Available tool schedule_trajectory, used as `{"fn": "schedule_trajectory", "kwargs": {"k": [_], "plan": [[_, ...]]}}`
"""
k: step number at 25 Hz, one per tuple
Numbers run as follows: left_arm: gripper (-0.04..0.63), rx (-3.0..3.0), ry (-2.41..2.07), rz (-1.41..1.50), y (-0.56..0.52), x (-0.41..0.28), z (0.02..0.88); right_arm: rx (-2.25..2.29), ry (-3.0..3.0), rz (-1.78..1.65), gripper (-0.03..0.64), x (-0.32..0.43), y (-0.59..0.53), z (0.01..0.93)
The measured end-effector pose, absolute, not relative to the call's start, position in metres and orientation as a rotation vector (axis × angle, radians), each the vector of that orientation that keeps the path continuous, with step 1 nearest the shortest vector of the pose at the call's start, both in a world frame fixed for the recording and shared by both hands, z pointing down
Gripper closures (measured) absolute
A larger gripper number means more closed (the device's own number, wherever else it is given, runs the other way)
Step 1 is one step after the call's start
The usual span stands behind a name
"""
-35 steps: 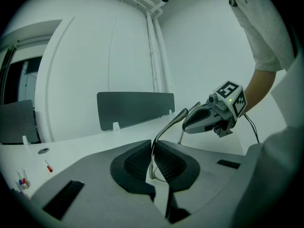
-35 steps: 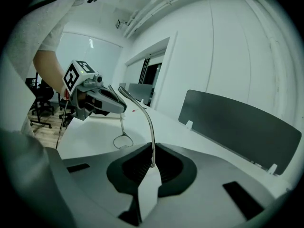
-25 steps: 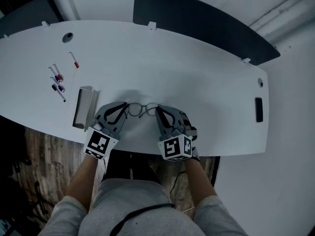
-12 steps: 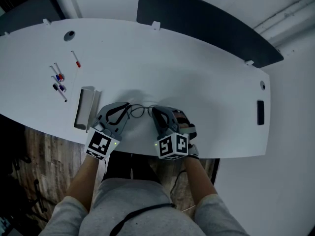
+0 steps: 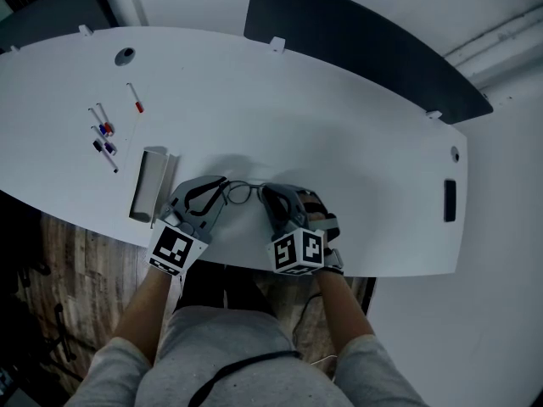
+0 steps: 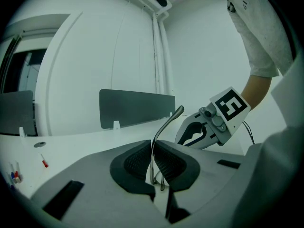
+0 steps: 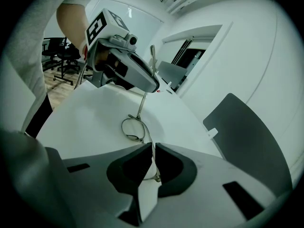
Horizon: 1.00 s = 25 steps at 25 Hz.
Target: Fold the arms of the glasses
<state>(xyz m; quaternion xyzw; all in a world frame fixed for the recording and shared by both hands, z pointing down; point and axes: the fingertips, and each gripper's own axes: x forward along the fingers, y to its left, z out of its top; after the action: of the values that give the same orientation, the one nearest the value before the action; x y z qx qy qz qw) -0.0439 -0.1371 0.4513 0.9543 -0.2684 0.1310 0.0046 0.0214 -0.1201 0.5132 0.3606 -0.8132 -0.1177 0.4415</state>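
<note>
1. White table (image 5: 356,134) fills your view, with a dark panel (image 5: 365,45) standing at its far edge.
2. Off to your left lie a grey tray (image 5: 148,185) and, beyond it, a few markers (image 5: 103,138), all well apart from the work.
3. Your left gripper (image 5: 222,185) and right gripper (image 5: 268,195) face each other by the table's near edge, with their tips close together.
4. Between them are the glasses (image 5: 242,192), low over the table. Whether they touch it cannot be told. Their long axis runs left to right, from one set of jaws to the other.
5. Your left jaws are clenched on the thin metal at their end, and an arm (image 6: 166,125) rises from them, slanting up toward the right gripper.
6. Your right jaws are clenched on the frame wire at the other end, with one lens (image 7: 132,129) just ahead of them.
7. The raised arm stands at your left gripper, so that hand is the nearer one. Folding it probably means swinging it down along the frame toward your right jaws while they hold the frame steady.
</note>
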Motion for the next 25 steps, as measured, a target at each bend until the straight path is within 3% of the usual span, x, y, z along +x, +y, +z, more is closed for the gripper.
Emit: {"fn": "schedule_trajectory", "kwargs": {"k": [15,19,25], "plan": [[0.569,2.999,-0.821,0.427,-0.138,-0.043,0.453,0.976,-2.106,-0.262,0.58,0.021,-0.12,0.503],[0.569,2.995,-0.824,0.42,-0.139,-0.044,0.453,1.012,-2.144,-0.21,0.491,0.027,-0.118,0.498],[0.569,2.996,-0.817,0.418,-0.137,-0.045,0.452,1.058,-2.185,-0.116,0.491,0.043,-0.109,0.493]]}}
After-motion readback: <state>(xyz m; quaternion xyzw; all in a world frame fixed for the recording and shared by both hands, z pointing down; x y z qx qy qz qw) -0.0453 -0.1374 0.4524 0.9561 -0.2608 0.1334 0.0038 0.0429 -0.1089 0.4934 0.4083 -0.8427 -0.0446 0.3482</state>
